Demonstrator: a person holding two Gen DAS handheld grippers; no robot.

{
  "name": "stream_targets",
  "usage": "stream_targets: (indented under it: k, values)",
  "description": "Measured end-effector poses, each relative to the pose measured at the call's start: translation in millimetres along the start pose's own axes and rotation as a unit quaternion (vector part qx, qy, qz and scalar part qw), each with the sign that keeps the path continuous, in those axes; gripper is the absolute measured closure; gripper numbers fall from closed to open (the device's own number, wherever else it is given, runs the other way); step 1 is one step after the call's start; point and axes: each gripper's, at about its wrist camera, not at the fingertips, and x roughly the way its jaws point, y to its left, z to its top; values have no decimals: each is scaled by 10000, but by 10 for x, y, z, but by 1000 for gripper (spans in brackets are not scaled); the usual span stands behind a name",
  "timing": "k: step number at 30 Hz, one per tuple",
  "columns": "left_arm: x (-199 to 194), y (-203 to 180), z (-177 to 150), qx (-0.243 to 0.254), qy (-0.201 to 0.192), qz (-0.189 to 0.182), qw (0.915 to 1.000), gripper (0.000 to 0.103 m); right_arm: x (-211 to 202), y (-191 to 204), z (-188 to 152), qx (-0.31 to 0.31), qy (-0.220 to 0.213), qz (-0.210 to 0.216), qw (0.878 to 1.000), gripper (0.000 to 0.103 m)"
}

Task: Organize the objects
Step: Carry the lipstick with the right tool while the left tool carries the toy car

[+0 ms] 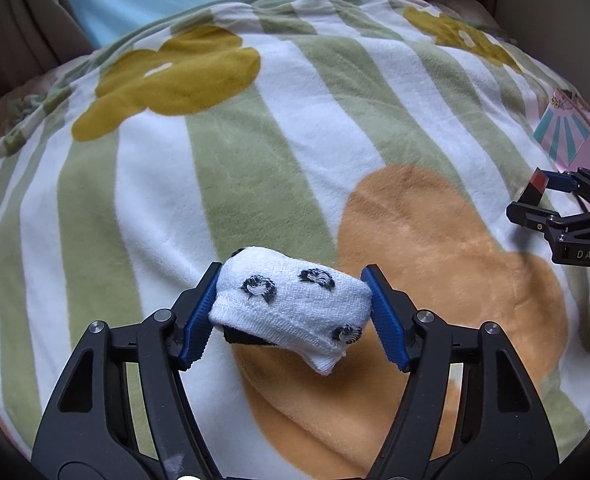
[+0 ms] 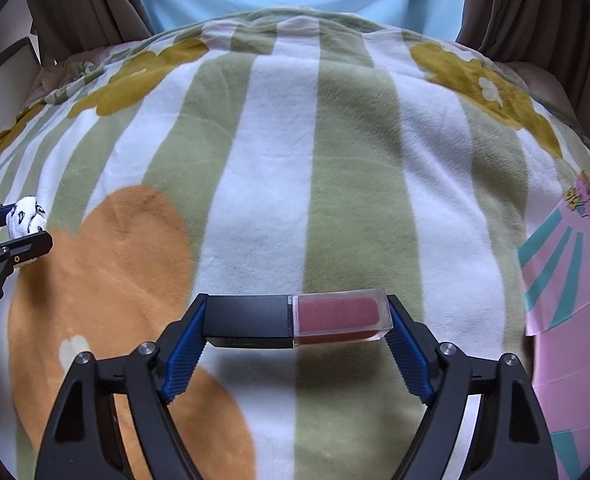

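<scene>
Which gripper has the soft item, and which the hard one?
The left gripper holds the soft one, a rolled white sock with dark spots. The right gripper clamps a rigid lip-gloss tube, black cap and red body.

left wrist: blanket (image 1: 255, 152) viewed closely, downward-forward | right wrist: same blanket (image 2: 279, 184) viewed alike | shared: orange flower patch (image 1: 435, 240) (image 2: 107, 264)
</scene>
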Motion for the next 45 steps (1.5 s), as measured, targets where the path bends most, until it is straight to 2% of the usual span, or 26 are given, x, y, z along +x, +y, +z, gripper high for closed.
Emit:
stream_targets:
  k: [8,14,22,26,33,39,45]
  values:
    - [-495,-118,188,-129,-169,20,9998,36,-560,-44,216,115,-205,-35,9997,23]
    - [-1092,-259,343,-403,-349,100,9985,36,-1188,-35,387,204,-334,1,9992,23]
    - [-1947,-474,398,-1020,-460,455,9927,36,-1963,35,413,119,-334,29,9994,23]
    - [-2306,-685,306,-1326,-341,787,9875,36,-2275,69,352,133,-187,122,9997,23]
    - [-2634,-1025,41,-1558,-165,835,9841,36,-2652,69,178,36,-150,307,9994,23]
    - [-2871,-1222,62,-1397,-385,923,9851,36,-2875,26,91,5,-269,376,9989,23]
    - [-2968,-1352,200,-1245,-437,822,9878,36,-3023,-172,53,161,-410,351,9984,23]
